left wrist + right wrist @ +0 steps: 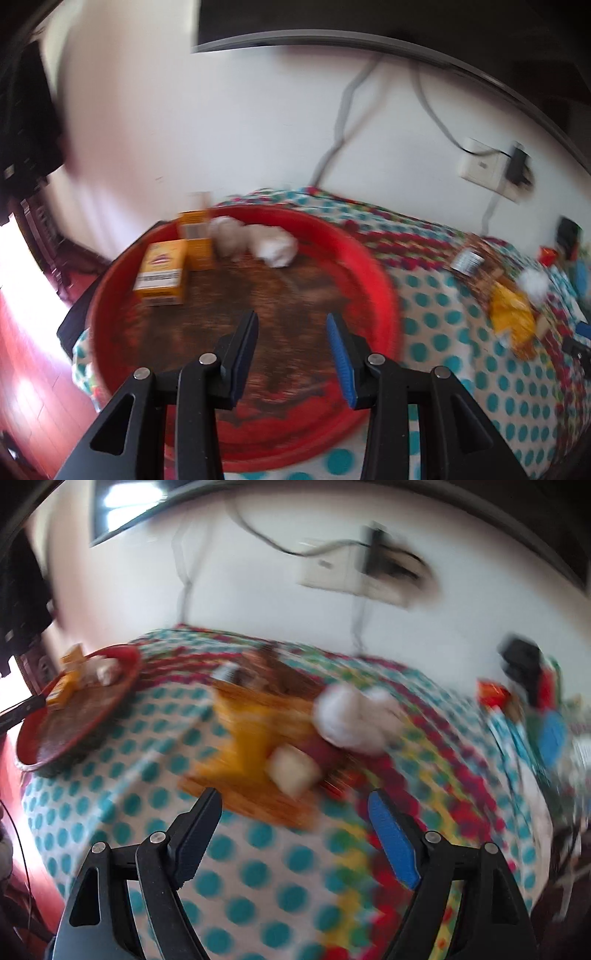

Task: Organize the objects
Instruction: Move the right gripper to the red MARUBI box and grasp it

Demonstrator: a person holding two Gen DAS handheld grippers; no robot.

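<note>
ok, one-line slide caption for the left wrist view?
Open left gripper over red tray holding two yellow boxes and crumpled white paper.

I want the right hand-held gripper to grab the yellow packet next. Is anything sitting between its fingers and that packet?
Nothing visible blocks it. The right hand-held gripper is open, with the yellow packet just ahead on the dotted cloth. A pale block lies against the packet's near right side, and a white crumpled wad lies beyond it; blur hides finer detail.

The red tray [373, 258] holds two yellow boxes [160, 273] (one upright) and two white paper wads [275, 245].
</note>
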